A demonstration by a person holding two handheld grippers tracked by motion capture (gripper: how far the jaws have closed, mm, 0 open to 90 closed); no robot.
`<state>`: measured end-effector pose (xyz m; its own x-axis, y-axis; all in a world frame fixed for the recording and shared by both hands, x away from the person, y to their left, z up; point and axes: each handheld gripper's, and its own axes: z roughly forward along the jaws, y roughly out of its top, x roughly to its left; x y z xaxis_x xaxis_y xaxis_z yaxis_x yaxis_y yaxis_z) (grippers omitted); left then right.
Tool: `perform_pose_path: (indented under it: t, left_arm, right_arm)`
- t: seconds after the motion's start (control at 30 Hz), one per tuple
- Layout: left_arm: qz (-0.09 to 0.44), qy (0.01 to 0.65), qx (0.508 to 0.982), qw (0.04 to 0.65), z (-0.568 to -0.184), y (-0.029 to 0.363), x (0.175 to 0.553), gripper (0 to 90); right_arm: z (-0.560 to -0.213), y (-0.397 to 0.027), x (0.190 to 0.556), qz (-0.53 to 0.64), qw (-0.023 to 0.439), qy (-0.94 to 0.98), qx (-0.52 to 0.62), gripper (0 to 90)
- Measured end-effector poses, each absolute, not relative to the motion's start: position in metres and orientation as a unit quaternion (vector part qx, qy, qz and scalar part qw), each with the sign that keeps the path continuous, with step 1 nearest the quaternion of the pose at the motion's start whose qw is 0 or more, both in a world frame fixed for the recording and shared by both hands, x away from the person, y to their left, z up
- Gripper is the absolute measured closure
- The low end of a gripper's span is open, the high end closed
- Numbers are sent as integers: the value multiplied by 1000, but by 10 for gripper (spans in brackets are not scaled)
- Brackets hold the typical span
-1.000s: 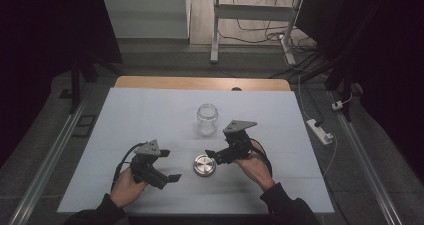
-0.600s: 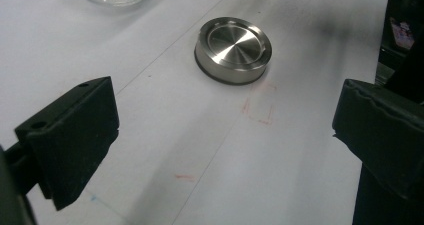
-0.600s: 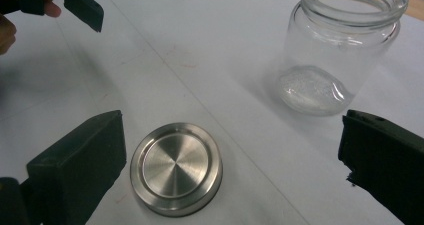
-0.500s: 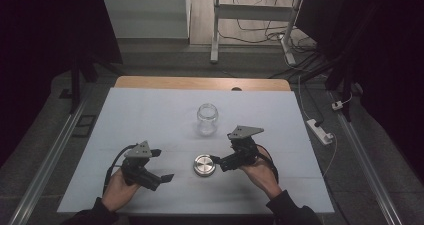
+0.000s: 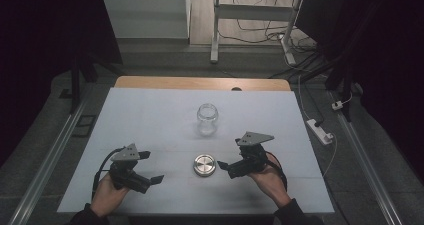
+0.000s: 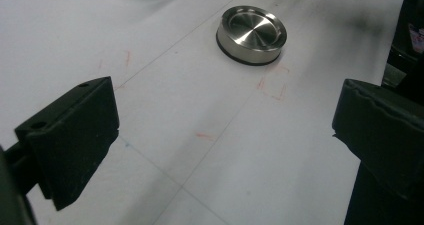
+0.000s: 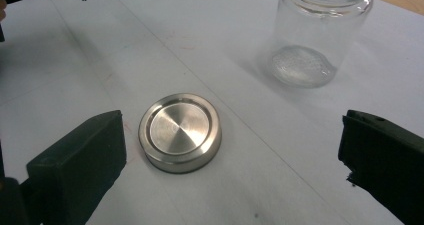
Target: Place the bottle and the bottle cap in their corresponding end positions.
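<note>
While both claws, left claw (image 5: 150, 166) and right claw (image 5: 228, 157), gape apart, one round brushed-metal lid (image 5: 204, 165) and one clear, open glass jar (image 5: 207, 119) stand on the white tabletop (image 5: 150, 115).

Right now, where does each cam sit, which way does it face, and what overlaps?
High view: above the person's side, facing forward and down on the table; both forearms, left gripper, right gripper.
Left gripper view: rides the left gripper, looks along its open jaws toward the metal lid.
Right gripper view: rides the right gripper, jaws open, faces the lid and empty glass jar.
Shared: the lid and jar appear in all three.
</note>
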<state>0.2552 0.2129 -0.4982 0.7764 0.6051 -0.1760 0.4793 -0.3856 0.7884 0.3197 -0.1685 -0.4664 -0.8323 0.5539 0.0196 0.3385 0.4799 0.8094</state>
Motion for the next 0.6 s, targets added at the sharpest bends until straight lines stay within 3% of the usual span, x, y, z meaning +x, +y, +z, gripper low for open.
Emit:
perform_pose_path:
  t: [0.6]
  left_arm:
    - [87,368,812,445,-501,247,232,0]
  right_arm:
    - [-465,-207,300,431,147,841,293,0]
